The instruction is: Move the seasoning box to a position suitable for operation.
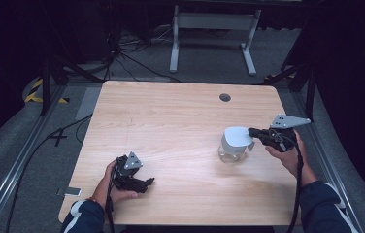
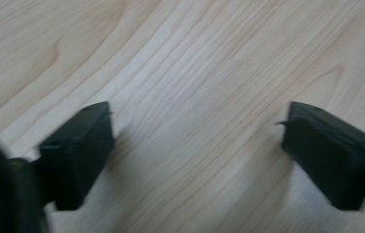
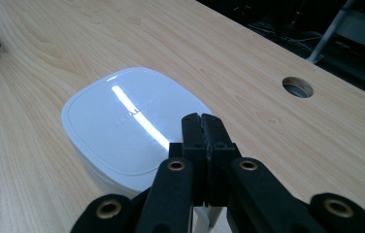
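While the left tongs (image 1: 144,183) rest low on the near-left of the worktop (image 1: 171,121), jaws spread wide and holding nothing, apparently parked, a white-lidded clear container (image 1: 234,143) stands right of centre. Right tongs (image 1: 252,132), jaws pressed together, meet its lid's edge, probably to steady or lift it.

Hand-held gripper (image 3: 203,127) with jaws pressed together over white lid (image 3: 129,124); wooden table (image 3: 268,116) with round hole (image 3: 297,87)
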`<action>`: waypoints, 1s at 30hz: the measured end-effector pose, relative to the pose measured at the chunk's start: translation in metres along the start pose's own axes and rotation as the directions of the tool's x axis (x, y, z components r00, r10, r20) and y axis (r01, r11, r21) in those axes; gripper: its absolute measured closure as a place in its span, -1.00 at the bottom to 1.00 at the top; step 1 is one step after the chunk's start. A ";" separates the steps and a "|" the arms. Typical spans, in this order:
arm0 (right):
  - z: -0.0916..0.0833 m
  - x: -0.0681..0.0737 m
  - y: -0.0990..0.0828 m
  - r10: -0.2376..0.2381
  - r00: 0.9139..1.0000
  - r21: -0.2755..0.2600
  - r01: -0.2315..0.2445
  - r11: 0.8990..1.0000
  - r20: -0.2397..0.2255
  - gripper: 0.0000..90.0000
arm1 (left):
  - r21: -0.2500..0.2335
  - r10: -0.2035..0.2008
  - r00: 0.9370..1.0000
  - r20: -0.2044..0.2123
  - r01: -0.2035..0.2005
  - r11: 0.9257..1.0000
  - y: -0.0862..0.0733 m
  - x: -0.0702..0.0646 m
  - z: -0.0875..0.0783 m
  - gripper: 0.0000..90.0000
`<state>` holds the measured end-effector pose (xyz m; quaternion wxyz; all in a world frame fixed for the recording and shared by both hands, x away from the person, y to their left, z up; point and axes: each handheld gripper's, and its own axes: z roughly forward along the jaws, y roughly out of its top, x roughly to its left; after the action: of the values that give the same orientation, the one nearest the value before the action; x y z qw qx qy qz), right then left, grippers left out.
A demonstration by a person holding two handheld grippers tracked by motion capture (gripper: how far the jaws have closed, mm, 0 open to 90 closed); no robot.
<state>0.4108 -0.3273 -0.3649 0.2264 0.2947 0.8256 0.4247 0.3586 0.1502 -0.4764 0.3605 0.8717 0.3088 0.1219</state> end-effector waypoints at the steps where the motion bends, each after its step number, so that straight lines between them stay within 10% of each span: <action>1: 0.000 0.001 0.000 -0.002 1.000 -0.001 0.002 1.000 0.001 1.00 | 0.011 0.005 1.000 0.002 -0.005 1.000 0.003 -0.001 0.002 -0.58; 18: -0.001 0.001 -0.004 0.004 1.000 -0.020 -0.004 1.000 0.013 1.00 | -0.135 0.153 0.984 0.086 -0.140 0.981 0.114 -0.042 0.039 -0.38; 30: 0.000 -0.002 -0.008 -0.006 1.000 0.001 0.006 1.000 0.029 1.00 | -0.236 0.202 0.973 0.110 -0.172 0.956 0.174 -0.061 0.062 0.30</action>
<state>0.4101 -0.3323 -0.3719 0.2395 0.2985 0.8232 0.4195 0.4161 -0.0176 -0.3976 0.4636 0.8566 0.1846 0.1316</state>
